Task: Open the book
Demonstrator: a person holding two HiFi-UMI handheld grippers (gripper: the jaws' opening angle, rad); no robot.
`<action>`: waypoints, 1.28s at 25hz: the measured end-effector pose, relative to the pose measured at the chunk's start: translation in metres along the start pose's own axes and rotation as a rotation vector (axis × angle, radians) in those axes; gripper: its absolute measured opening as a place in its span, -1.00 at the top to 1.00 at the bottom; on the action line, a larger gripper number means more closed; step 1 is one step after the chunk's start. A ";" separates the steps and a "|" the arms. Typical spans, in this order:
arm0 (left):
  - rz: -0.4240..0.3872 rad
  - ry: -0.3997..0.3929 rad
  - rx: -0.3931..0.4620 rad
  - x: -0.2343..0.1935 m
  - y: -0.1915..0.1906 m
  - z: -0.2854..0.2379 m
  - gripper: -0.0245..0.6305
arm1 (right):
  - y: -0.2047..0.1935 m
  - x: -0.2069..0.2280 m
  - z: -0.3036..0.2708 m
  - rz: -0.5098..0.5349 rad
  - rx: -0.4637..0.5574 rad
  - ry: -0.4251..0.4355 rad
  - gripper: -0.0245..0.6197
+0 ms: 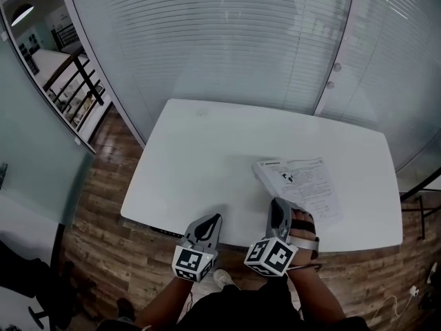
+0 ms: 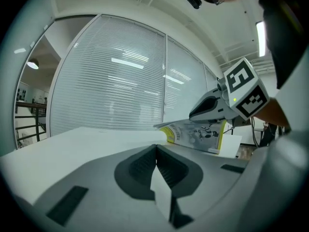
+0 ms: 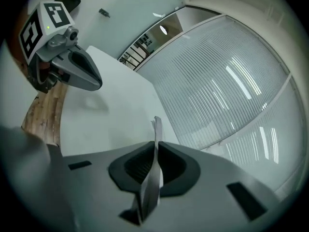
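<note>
The book [image 1: 300, 185] is judged light and floppy, best taken by a thin edge. One leaf [image 3: 155, 129] is pinched by the right gripper [image 1: 278, 203]; the left gripper [image 1: 215, 219] is closed, empty.

One table [image 1: 207, 150], one book [image 1: 303, 185], two grippers.
The single book lies toward the table's right front corner; the left gripper [image 1: 216, 219] and the right gripper [image 1: 278, 204] are at the table's front edge, each bearing one marker cube [image 1: 193, 263].
</note>
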State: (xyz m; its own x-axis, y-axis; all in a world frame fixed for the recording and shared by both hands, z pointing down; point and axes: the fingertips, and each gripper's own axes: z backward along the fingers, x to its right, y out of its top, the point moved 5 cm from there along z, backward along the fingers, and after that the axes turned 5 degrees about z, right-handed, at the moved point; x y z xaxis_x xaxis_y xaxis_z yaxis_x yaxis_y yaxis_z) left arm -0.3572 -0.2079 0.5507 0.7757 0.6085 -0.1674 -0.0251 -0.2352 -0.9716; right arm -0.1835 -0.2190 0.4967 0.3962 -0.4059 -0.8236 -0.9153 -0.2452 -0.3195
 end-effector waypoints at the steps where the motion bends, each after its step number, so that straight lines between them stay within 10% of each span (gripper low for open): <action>1: -0.002 0.006 -0.005 -0.003 -0.001 0.003 0.89 | 0.004 -0.007 -0.001 0.009 0.003 0.007 0.83; 14: -0.007 0.100 -0.018 0.007 -0.002 0.017 0.89 | 0.028 -0.092 -0.009 0.047 0.192 0.181 0.90; 28: -0.003 0.124 0.023 0.028 0.014 -0.006 0.89 | 0.007 -0.012 0.011 -0.292 0.431 0.171 0.90; 32: -0.007 0.116 0.028 0.037 0.028 -0.011 0.89 | -0.009 0.018 0.013 -0.537 0.485 0.213 0.90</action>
State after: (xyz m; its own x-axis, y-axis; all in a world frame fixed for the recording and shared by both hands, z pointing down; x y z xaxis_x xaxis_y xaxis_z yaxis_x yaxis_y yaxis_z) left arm -0.3221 -0.1997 0.5193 0.8437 0.5177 -0.1420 -0.0359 -0.2094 -0.9772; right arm -0.1694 -0.2127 0.4781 0.7573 -0.5132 -0.4040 -0.5023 -0.0623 -0.8624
